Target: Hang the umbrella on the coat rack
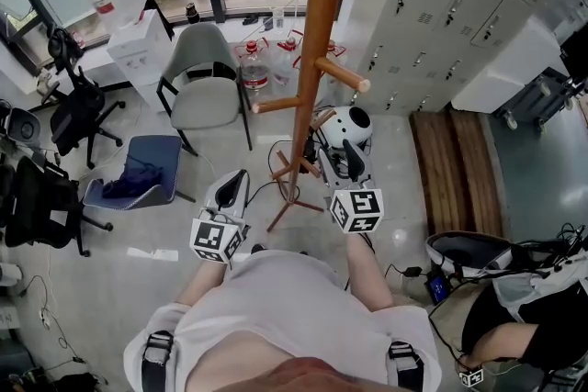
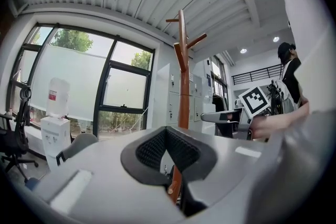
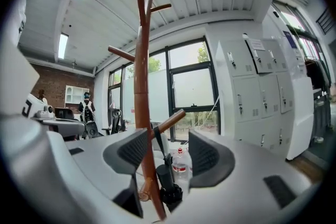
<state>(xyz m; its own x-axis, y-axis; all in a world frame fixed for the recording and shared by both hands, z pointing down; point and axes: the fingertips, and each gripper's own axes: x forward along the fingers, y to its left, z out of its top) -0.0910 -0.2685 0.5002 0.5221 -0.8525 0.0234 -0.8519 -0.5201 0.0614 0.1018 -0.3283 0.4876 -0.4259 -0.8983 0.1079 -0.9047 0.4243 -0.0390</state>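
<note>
The wooden coat rack [image 1: 323,23] stands straight ahead of me, its pegs sticking out at several heights. A folded white-and-black umbrella [image 1: 349,128] hangs close to the pole, low down on the right. In the right gripper view its black strap [image 3: 157,139] loops over a low peg [image 3: 173,119] and its black handle [image 3: 164,178] dangles below. My right gripper [image 1: 338,159] is open just in front of it; the jaws stand wide on either side of the strap without touching it [image 3: 168,150]. My left gripper [image 1: 235,185] is shut and empty, to the left of the rack [image 2: 183,86].
A grey chair [image 1: 204,78] and water bottles [image 1: 254,65] stand behind the rack. A blue seat [image 1: 147,165] and black office chairs [image 1: 73,106] are at the left. Grey lockers [image 1: 450,5] and a wooden bench [image 1: 464,170] are at the right. Another person sits at the lower right [image 1: 514,317].
</note>
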